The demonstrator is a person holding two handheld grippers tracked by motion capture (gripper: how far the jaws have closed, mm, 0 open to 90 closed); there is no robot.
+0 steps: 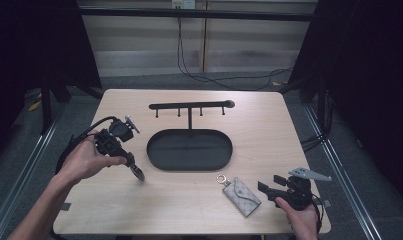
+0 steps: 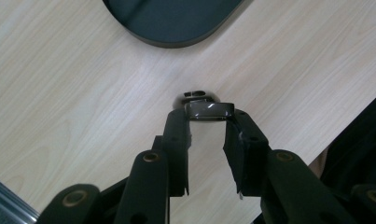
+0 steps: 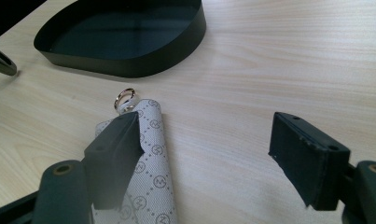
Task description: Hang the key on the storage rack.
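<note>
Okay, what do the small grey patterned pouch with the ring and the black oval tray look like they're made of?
The small grey patterned pouch looks like coated canvas or faux leather: a matte printed monogram surface, with a shiny metal ring. The black oval tray looks like metal with a matte painted finish, judging by its thin rim, though plastic is possible.

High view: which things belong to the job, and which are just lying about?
Likely in the job: key pouch, beside the open right gripper; small dark piece gripped by the left gripper; tray with hook rack.
Lying about: floor cables behind the table.
</note>
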